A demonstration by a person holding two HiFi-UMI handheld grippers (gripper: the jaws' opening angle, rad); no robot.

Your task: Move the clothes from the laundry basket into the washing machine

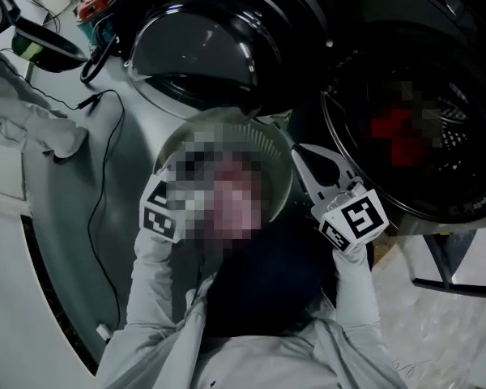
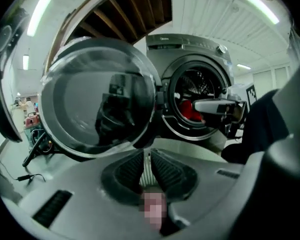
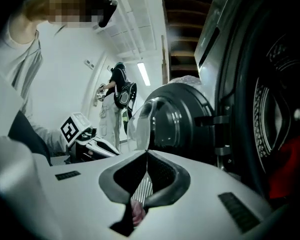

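Note:
The washing machine's drum (image 1: 437, 136) gapes at the right of the head view, with a red garment (image 2: 190, 110) lying inside it. Its round glass door (image 1: 196, 51) is swung open to the left. My left gripper (image 2: 149, 156) is shut with nothing between its jaws, and it points at the door and the drum opening; its marker cube (image 1: 158, 213) shows at centre left. My right gripper (image 1: 298, 154) is shut and empty too, held just left of the drum's rim. The red garment (image 3: 290, 164) shows past it. No laundry basket is in view.
A black cable (image 1: 105, 136) runs over the grey floor left of the door, beside a heap of pale cloth (image 1: 32, 128). Clutter (image 1: 81, 6) sits at the far top left. Crinkled plastic sheet (image 1: 445, 314) lies at the bottom right. A person (image 3: 117, 96) stands in the background.

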